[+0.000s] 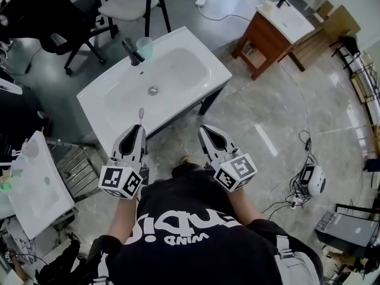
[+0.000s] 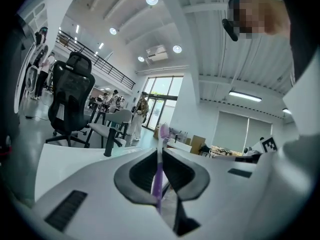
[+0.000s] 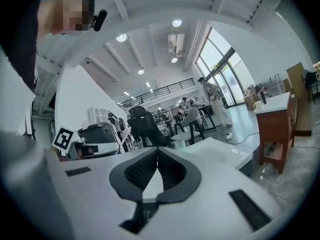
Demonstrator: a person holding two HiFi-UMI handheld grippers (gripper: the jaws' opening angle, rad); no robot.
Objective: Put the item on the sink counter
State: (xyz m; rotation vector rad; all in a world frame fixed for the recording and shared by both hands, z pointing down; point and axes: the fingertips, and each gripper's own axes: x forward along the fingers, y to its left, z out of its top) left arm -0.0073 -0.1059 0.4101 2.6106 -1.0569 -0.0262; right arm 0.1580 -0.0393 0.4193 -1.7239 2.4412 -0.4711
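The left tongs (image 1: 140,127) were shut tight on a purple toothbrush (image 2: 159,171). Its handle was pinched upright between the pads and its head poked out past the tips. They hovered at the near edge of the white sink bench (image 1: 199,49), seemingly just above the rim rather than on it, though the head view did not settle that. The right tongs (image 3: 158,151) were closed with nothing between them, held off the sink's near right corner, over the floor (image 1: 267,120).

The sink's rim was flat and bare along its near and right sides. The basin (image 1: 178,70) lay hollow in the middle, with the drain (image 1: 152,90) at its low point. At the sink's far left corner a black tap (image 1: 132,51) stood with a pale green cup (image 1: 144,45) just beside it.

Right of the sink the glossy marble floor lay open as far as a wooden cabinet (image 1: 264,40). A tangle of cables (image 1: 294,192) lay well to the sink's right. Left of the sink, a second white basin (image 1: 35,183) and a metal rack (image 1: 77,168) stood close. Beyond the sink's far edge were a black office chair (image 1: 44,13) and a pale stool (image 1: 127,5).
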